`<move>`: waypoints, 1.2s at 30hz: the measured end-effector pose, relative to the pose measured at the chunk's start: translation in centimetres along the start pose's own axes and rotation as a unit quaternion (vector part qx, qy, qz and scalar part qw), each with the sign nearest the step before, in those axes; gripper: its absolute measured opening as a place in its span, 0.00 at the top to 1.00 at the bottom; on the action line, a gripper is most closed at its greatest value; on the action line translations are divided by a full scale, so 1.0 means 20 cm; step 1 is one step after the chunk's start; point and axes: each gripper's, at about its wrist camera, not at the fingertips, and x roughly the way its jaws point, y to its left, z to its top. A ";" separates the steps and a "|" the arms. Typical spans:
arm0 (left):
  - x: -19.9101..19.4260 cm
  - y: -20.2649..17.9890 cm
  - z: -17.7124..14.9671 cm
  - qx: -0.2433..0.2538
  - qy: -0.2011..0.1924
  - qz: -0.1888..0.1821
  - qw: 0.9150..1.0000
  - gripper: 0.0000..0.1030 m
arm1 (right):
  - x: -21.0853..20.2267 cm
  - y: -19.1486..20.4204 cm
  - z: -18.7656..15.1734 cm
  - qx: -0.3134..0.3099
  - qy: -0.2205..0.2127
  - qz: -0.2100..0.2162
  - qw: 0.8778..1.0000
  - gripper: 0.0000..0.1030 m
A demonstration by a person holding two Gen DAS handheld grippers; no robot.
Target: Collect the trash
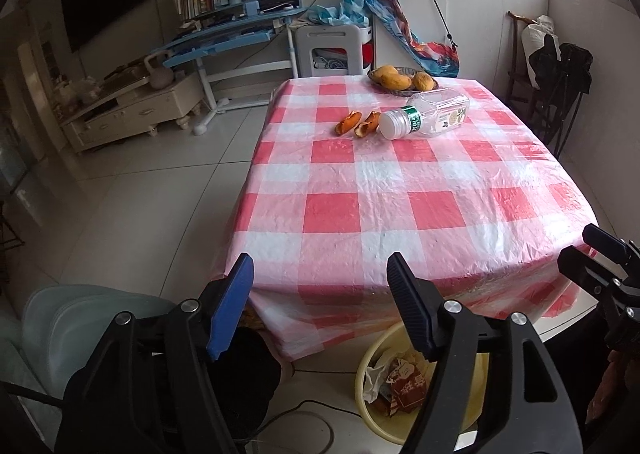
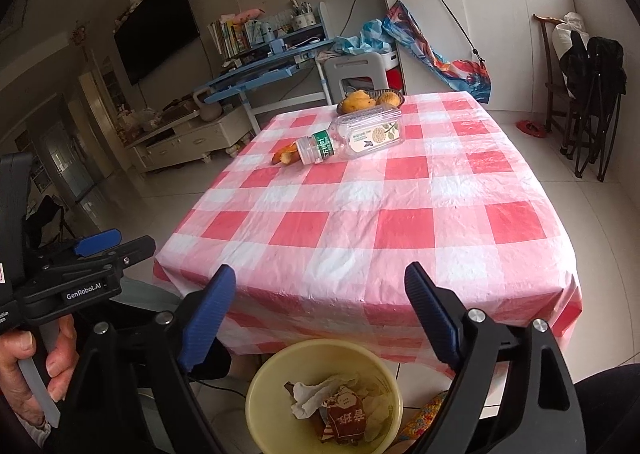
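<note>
Hovering at near tabletop edge above yellow bin: left claw and right claw, both wide open, empty. Empty plastic bottle lies far side beside orange peels; likely light, slick, crushable; grip waist. Peels soft, pinch gently.
</note>
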 end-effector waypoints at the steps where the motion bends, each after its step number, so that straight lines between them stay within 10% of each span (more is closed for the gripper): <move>1: 0.01 0.00 0.00 -0.001 0.002 0.001 1.000 0.36 | 0.00 0.01 0.00 0.000 0.001 0.000 1.000 0.19; 21: 0.09 0.01 0.01 -0.006 0.023 -0.002 1.000 0.35 | 0.08 0.00 0.01 0.021 0.031 0.022 0.999 0.18; 36: 0.23 0.11 0.18 -0.008 0.035 0.019 0.999 0.28 | 0.42 -0.09 0.43 0.013 0.065 0.044 0.997 0.16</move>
